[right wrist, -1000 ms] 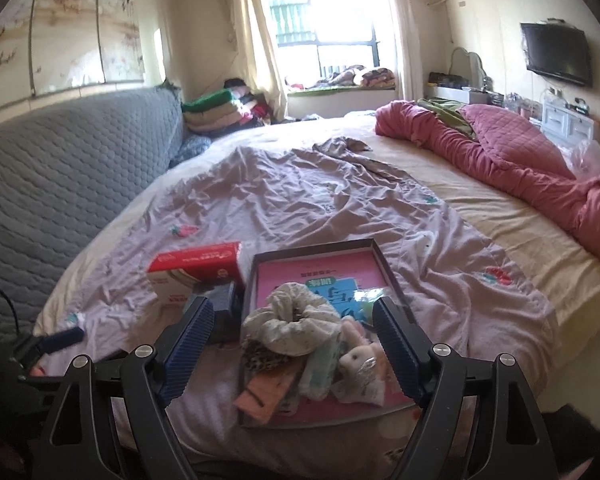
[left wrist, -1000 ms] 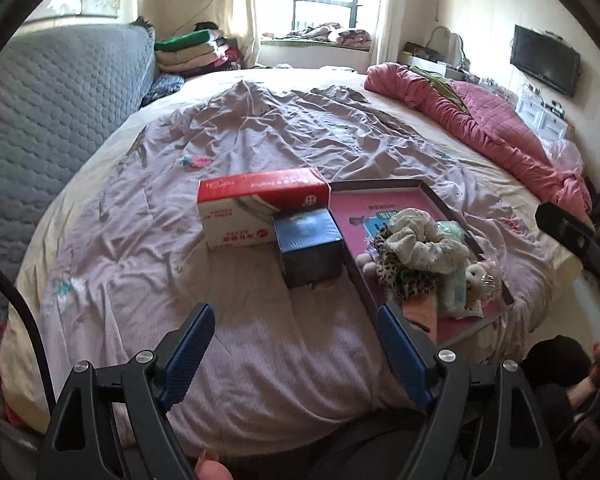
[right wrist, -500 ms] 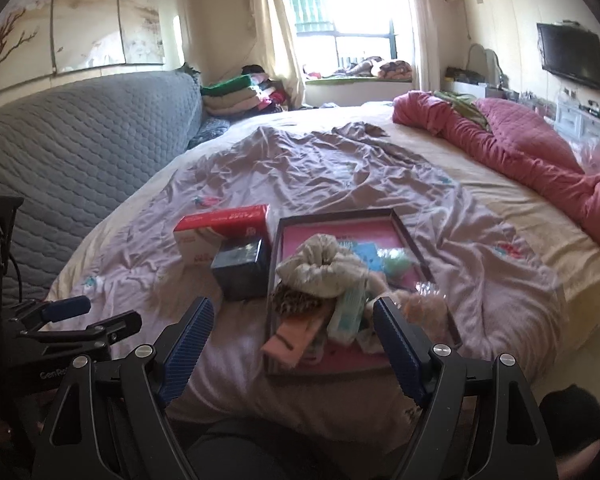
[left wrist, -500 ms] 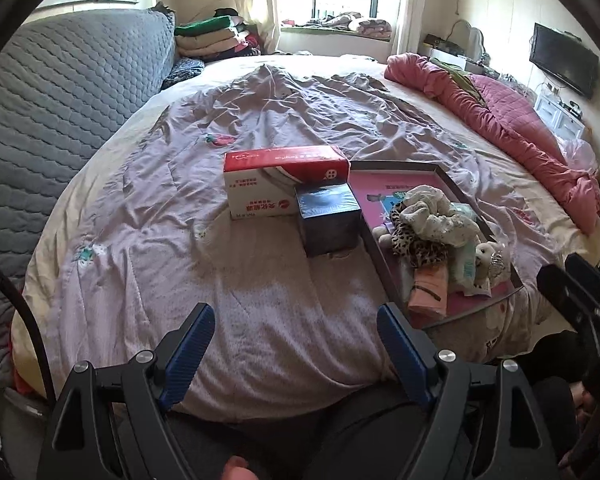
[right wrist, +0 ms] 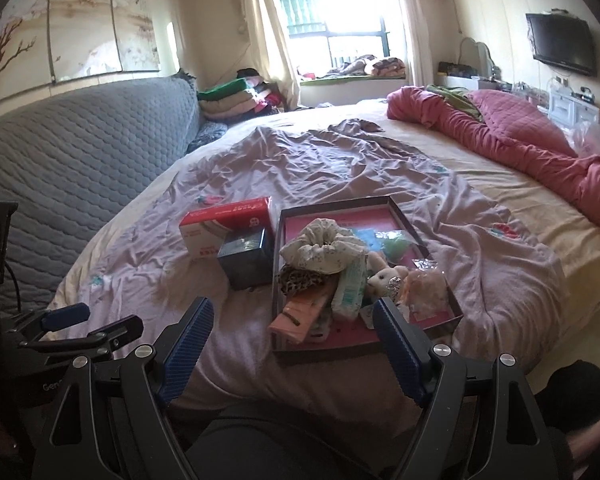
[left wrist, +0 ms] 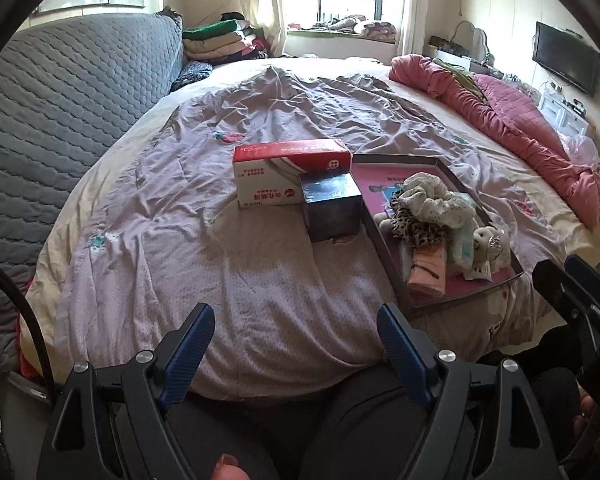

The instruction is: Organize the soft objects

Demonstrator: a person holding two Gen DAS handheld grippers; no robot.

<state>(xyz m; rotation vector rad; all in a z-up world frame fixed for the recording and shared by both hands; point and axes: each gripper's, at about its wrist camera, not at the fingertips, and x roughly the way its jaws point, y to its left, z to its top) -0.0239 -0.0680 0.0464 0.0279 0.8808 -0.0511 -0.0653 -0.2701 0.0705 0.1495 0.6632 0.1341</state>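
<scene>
A dark-rimmed tray point(right wrist: 340, 202) with a pink floor lies on the bed near its front edge. It holds a pile of soft things: a cream scrunchie point(right wrist: 324, 248), a leopard-print scrunchie point(right wrist: 300, 280), a pink cloth point(right wrist: 300, 316), a tissue pack point(right wrist: 350, 284) and a small plush bunny point(right wrist: 384, 278). My right gripper point(right wrist: 292, 312) hangs open in front of the tray, clear of it. Further left, my left gripper point(left wrist: 294, 320) is open and empty above the bed's front edge. The left wrist view shows the tray point(left wrist: 384, 248) and the cream scrunchie point(left wrist: 428, 196) to its right.
A red and white box point(left wrist: 288, 168) and a dark box point(left wrist: 332, 208) stand just left of the tray. A grey quilted headboard point(left wrist: 60, 100) lines the left side. A pink duvet point(left wrist: 520, 120) lies along the right. The person's dark-clothed legs point(left wrist: 340, 420) fill the bottom.
Both grippers have drawn back from the bed, so the boxes and tray look smaller and farther off. Both stay open and empty. Nothing on the bed has moved.
</scene>
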